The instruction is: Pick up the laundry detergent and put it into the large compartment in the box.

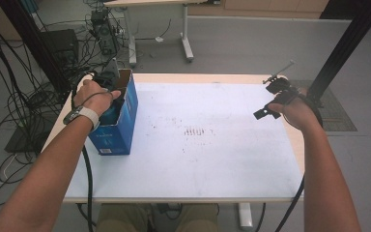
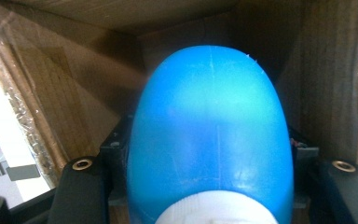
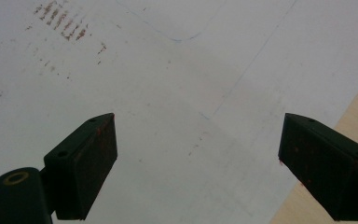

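A blue cardboard box stands open-topped at the table's left edge. My left gripper reaches down into it and is shut on a smooth blue rounded bottle with a white neck. In the left gripper view the brown inner walls of the box surround the bottle, and the black fingers press its sides. My right gripper hovers at the table's far right, open, with nothing between its pads.
The white table top carries faint brown marks near its middle. Its wooden edge runs close beside the right gripper. Black frame posts and many cables stand around the table.
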A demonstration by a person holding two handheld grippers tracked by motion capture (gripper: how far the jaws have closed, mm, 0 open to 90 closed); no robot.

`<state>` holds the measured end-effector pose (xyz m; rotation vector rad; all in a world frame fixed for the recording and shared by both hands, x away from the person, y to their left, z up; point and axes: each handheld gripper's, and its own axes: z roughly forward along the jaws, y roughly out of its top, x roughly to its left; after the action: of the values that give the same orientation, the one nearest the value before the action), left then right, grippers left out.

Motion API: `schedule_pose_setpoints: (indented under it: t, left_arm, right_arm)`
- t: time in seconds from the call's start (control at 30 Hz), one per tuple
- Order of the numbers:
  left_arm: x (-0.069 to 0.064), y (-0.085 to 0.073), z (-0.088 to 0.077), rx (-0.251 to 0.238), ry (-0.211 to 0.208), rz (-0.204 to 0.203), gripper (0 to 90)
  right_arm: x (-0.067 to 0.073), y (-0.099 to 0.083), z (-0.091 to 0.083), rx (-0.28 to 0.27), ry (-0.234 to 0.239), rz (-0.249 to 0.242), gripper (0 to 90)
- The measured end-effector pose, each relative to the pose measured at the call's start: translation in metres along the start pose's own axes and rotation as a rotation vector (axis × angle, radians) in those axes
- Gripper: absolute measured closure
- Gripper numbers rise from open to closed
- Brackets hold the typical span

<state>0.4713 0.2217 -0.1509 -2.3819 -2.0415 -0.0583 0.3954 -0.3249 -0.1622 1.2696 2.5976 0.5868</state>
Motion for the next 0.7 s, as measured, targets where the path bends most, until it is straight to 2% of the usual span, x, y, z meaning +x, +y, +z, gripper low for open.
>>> schedule_pose_setpoints:
  t: [0.7]
  left_arm:
    - [0.0006,0.0003,0.0003,-0.001,-0.002,0.001,37.7]
  right_arm:
    - [0.0,0.0008,0.0003,0.0,0.001,0.0,11.5]
